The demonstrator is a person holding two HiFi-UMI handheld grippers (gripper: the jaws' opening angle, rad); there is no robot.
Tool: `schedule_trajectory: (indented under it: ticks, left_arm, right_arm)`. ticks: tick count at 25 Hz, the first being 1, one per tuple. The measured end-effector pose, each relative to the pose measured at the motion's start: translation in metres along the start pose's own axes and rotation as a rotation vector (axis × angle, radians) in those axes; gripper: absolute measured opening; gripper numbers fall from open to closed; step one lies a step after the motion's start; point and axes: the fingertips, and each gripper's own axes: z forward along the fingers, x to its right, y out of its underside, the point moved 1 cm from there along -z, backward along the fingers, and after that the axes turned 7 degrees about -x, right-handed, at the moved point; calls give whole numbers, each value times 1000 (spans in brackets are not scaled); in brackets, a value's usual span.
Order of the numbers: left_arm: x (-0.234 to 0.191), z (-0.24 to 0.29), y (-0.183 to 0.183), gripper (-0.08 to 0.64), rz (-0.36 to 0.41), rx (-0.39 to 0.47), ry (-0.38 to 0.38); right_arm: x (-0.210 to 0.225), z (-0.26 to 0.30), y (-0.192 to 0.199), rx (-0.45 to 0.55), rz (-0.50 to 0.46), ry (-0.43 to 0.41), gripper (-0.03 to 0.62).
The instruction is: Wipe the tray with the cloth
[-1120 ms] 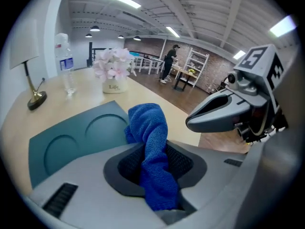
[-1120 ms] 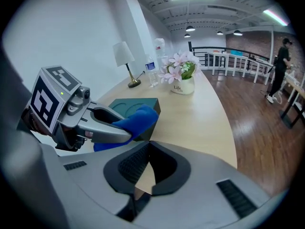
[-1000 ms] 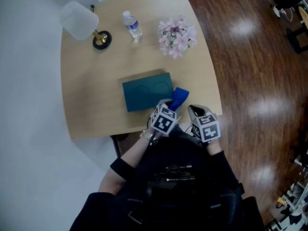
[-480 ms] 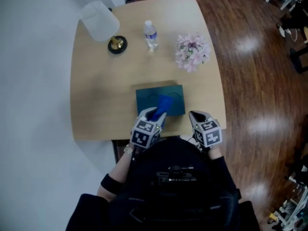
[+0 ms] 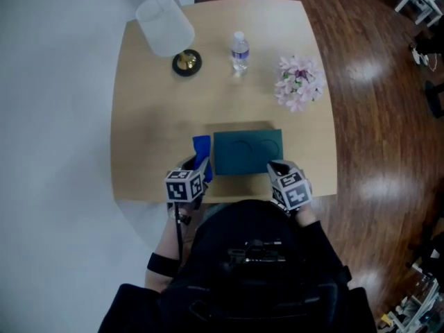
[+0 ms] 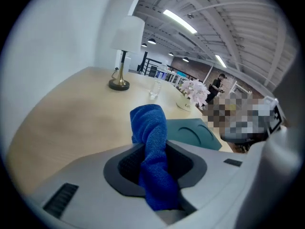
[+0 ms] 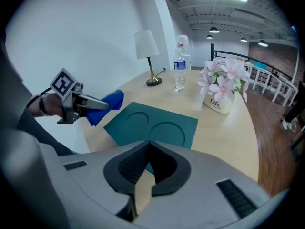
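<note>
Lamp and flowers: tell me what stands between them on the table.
A water bottle stands between the lamp and the flowers. The head view shows this most clearly, and the right gripper view shows the same order.

Fuzzy blue cloth (image 6: 152, 142), matt teal tray (image 5: 248, 151), wooden table (image 5: 152, 116)

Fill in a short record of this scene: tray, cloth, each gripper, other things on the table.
tray: teal, flat on the table, two round recesses
cloth: blue, clamped in the left gripper, beside the tray's left edge
right gripper: shut, empty, near the tray's near right corner
also on table: lamp, water bottle, potted flowers
</note>
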Motion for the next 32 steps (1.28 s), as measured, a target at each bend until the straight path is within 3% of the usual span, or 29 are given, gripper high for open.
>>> schedule_trajectory:
  ticks: [2, 6, 13, 18, 25, 32]
  left_arm:
    - [-18, 20, -15, 121, 19, -27, -15]
    - [-43, 54, -39, 121, 203, -120, -53]
    - [-28, 76, -43, 121, 230, -166, 129]
    - [-22, 69, -23, 121, 255, -189, 158]
    - [2, 39, 29, 121, 488, -302, 240]
    - [29, 5, 92, 121, 578, -429, 372]
  right_arm:
    - [-4, 8, -2, -23, -20, 3, 8]
    - [-5, 19, 1, -67, -12, 31, 8]
    - [-6, 27, 15, -122, 29, 73, 8]
    - [-7, 28, 10, -116, 37, 78, 8]
    - [-8, 37, 9, -117, 28, 66, 8]
    - [-10, 32, -9, -78, 2, 65, 8]
